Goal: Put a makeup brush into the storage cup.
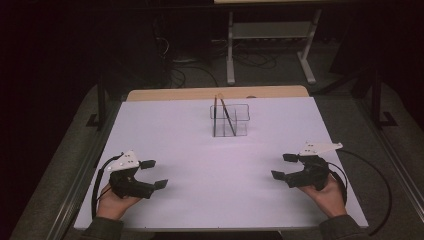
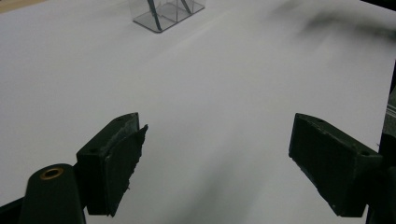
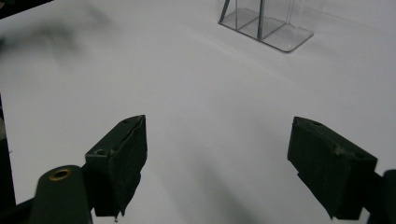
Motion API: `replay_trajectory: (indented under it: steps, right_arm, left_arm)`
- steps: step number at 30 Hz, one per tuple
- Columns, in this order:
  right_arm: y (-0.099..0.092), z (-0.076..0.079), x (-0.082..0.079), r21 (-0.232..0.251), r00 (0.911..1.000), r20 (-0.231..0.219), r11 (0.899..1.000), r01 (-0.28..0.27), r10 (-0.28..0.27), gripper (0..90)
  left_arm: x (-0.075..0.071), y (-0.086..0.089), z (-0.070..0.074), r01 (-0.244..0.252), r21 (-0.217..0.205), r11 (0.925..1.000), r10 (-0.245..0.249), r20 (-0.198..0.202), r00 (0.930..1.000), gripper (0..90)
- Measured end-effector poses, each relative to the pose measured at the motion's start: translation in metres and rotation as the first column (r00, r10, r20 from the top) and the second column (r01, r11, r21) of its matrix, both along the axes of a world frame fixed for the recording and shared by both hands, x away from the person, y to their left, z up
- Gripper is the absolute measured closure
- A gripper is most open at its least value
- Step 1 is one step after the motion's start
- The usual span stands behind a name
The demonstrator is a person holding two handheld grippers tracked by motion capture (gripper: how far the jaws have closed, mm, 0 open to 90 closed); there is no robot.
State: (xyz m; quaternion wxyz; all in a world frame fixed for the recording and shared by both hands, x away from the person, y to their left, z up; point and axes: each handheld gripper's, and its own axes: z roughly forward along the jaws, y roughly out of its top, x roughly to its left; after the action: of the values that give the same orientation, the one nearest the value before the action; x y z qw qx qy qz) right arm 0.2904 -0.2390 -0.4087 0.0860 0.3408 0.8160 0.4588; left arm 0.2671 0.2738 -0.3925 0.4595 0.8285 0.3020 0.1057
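From the high view, the left gripper (image 1: 154,174) and right gripper (image 1: 283,166) are held wide open and empty, with a clear divided organizer (image 1: 229,120) holding two pencils (image 1: 226,113) ahead, between them. In the left gripper view the organizer (image 2: 166,11) is seen far ahead of the parted jaws; in the right gripper view it (image 3: 271,21) lies ahead and slightly right, so any reach is best made slowly, jaws kept wide.

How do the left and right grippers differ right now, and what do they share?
The left gripper sits near the table's left edge with jaws pointing right; the right gripper sits near the right edge with jaws pointing left. Seen from above, the left gripper's grey plate lies flatter, while the right gripper's tilts up toward the far side. Both are open, empty, and held short of the clear divided organizer.
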Motion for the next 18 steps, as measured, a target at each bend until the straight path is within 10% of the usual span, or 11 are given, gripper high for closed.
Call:
replay_trajectory:
  steps: [18]
  right_arm:
    - [-0.008,-0.002,-0.012,0.011,0.9995,0.011,0.999,0.031,-0.031,14.6]
  left_arm:
    - [-0.006,0.003,-0.003,0.006,0.005,1.0000,-0.006,-0.020,0.9998,16.2]
